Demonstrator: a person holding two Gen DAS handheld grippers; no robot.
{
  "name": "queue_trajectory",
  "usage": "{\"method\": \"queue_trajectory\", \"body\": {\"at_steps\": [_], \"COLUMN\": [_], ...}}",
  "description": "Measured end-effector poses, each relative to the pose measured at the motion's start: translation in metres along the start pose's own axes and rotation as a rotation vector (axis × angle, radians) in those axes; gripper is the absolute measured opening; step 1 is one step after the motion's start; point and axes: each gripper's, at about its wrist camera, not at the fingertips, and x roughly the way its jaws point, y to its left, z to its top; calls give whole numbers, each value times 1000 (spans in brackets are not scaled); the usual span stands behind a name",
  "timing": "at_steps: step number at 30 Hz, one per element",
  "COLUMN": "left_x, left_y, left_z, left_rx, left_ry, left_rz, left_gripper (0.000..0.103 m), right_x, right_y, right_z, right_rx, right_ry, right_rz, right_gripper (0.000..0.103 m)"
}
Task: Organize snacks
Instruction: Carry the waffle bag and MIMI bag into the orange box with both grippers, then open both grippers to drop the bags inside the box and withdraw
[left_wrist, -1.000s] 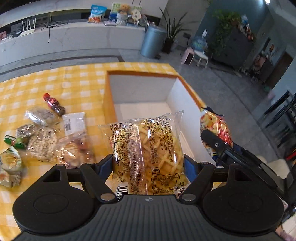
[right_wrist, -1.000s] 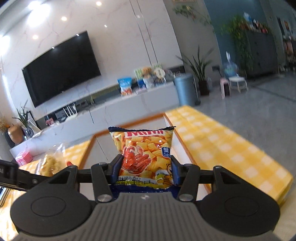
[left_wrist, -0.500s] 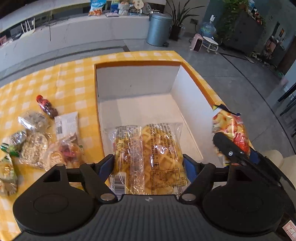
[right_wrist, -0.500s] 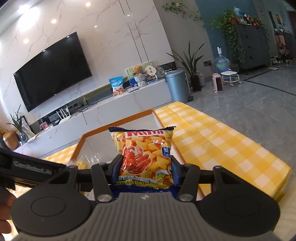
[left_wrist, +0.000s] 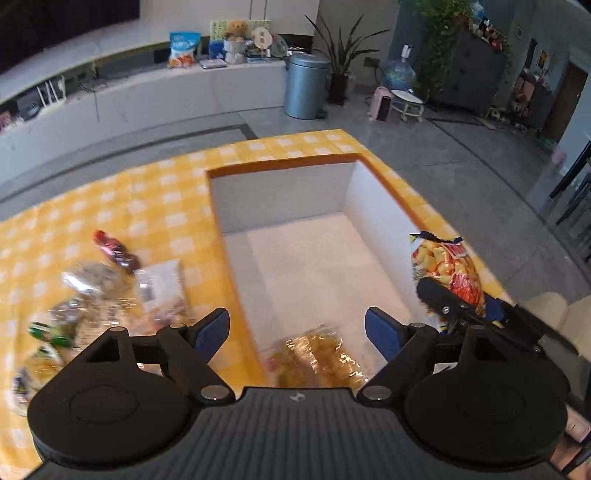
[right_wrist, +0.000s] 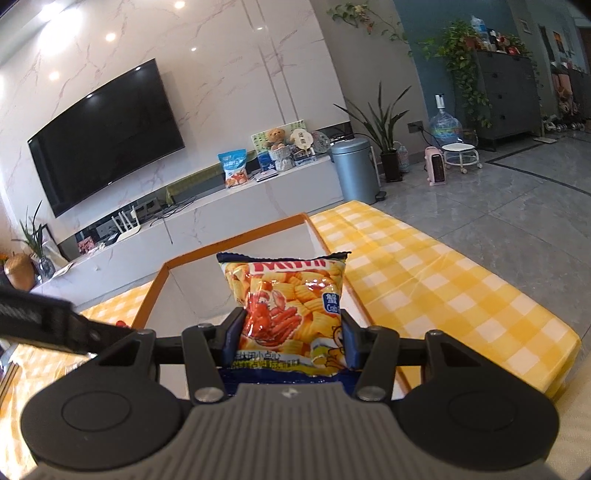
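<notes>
Between the blue pads of the left gripper (left_wrist: 297, 334), whose jaws have just been opening and are now standing wide, nothing is being gripped; the clear waffle packet (left_wrist: 317, 356) is lying blurred just below them on the white floor of the box (left_wrist: 376, 206), near its closest wall and touching neither pad. Just beside the left gripper, to its right in its own view, the right gripper (right_wrist: 291, 338) is holding its jaws closed on the lower sides of a yellow shrimp-chip bag (right_wrist: 286, 306), keeping the bag upright by the box's right wall. In the right wrist view the dark body of the left gripper is crossing the lower left and hiding part of the bench (left_wrist: 159, 192).

To the left of the box, a loose cluster of other snacks (left_wrist: 92, 302) is lying on the bench's yellow checked cloth, blurred: clear wrapped packets, a green-ended one, a white packet, and a small red and dark packet (left_wrist: 116, 251) at the cluster's far end. The box's orange rim is standing between that cluster and the box floor.

Further off, across the grey floor, a grey bin (right_wrist: 354, 170) is standing by a long white cabinet (right_wrist: 221, 221) carrying a blue snack bag (right_wrist: 233, 172) and a teddy bear, with a dark television (right_wrist: 107, 136) hanging on the marble wall above.
</notes>
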Motion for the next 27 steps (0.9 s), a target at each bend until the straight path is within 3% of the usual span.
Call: {"method": "queue_trajectory", "body": {"at_steps": [4,9,16,18,20,22,27], "left_x": [5,29,52,56,55,53,48], "left_y": [3,8,19,22,27,21,4], "left_z": [-10,-17,-29,-32,-37,-38,-47], "left_rx": [49,45,9,-22,-92,-79,12], "left_ry": [17,119,213,216,201,190,159], "left_rz": [143,143,100,62,-20,-40,9], "left_gripper": [98,98,77,65,36,25,20], "right_x": [9,24,32,32,32,31,28], "right_y": [9,25,29,29,30,32,33], "right_z": [-2,-15,-24,-25,-24,-24,-24], "right_rx": [-88,-228,-331,-344,-344,-342,-332], "right_ry": [74,140,161,164,169,173,196], "right_rz": [25,-12,-81,-86,-89,-92,-96], "right_gripper": [51,51,52,52,52,52,52]}}
